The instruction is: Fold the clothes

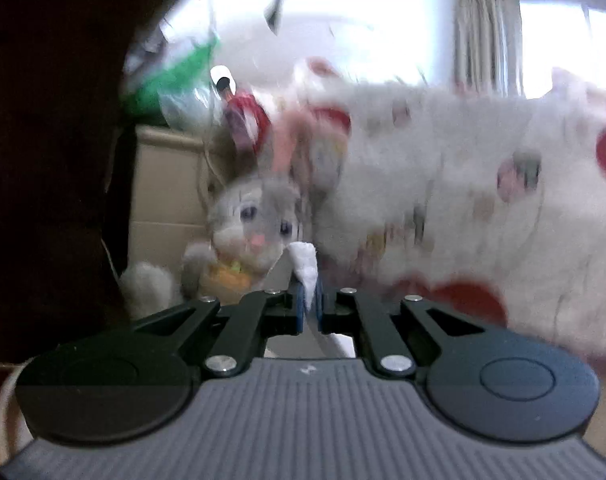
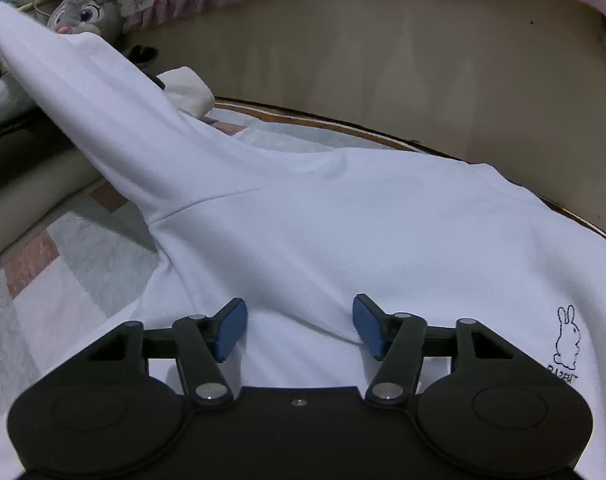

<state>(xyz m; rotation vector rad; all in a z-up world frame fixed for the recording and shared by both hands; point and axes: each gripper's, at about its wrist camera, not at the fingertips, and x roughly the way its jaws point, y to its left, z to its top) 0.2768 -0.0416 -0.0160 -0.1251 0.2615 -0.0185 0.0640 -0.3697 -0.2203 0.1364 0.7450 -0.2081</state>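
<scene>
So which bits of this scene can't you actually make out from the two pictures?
- Left wrist view: the patterned blanket and stuffed rabbit are motion-blurred, so the prints are unreadable.
- Left wrist view: most of the white shirt is out of frame; only a tip shows in the shut left gripper.
- Right wrist view: the shirt's lower edge is hidden behind the open right gripper.

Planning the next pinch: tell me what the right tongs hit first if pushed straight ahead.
Probably the white shirt: the open right tongs point down at its cloth, spread just ahead of the pads. Depth is uncertain.
</scene>
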